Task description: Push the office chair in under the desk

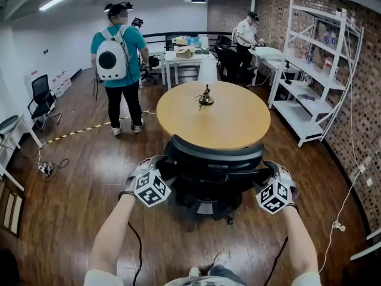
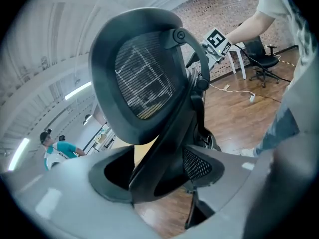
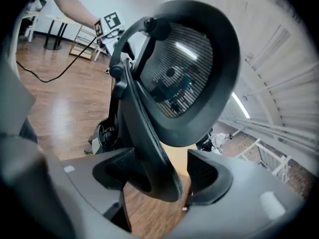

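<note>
A black mesh-back office chair stands with its seat tucked under the round wooden table, its backrest facing me. My left gripper is at the backrest's left edge. In the left gripper view the backrest frame fills the gap and my left gripper is shut on it. My right gripper is at the right edge. In the right gripper view the frame passes between the pads of my right gripper, which is open, with a gap by the right pad.
A small dark object sits on the table. A person with a white backpack stands at the back left, another person by far desks. White shelving lines the brick wall on the right. Cables lie on the floor.
</note>
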Action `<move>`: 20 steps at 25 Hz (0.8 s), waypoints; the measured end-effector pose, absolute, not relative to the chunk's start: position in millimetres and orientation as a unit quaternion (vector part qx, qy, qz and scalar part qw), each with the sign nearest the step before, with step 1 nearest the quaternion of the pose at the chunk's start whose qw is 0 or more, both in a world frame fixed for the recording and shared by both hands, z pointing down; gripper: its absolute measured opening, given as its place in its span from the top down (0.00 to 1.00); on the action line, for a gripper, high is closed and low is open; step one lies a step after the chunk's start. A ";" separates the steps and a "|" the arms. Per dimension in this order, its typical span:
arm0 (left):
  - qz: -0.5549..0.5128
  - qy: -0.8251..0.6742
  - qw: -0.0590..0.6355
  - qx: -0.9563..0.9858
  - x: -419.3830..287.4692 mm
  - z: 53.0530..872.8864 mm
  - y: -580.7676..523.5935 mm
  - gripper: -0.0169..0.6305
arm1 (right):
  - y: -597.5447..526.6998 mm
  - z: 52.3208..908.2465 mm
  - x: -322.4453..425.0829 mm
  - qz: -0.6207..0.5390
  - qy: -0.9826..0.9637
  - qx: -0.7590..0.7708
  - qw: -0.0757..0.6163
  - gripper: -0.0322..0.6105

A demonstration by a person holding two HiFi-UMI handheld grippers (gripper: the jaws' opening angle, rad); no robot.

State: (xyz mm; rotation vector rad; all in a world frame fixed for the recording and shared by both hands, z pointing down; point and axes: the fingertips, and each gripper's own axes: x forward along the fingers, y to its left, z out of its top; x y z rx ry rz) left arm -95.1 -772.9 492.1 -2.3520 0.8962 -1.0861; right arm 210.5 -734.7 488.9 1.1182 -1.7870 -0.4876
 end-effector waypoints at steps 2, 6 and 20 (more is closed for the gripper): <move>-0.380 0.322 0.198 -0.844 -93.4 489.7 -764.5 0.48 | -725.9 483.6 206.0 -0.199 -0.731 0.463 0.460 0.45; -0.378 0.321 0.197 -0.846 -90.3 490.0 -747.1 0.48 | -705.8 478.9 196.7 -0.200 -0.736 0.460 0.454 0.45; -0.309 0.358 0.177 -0.863 -40.4 454.1 -669.9 0.64 | -615.2 435.0 167.4 -0.161 -0.811 0.472 0.305 0.50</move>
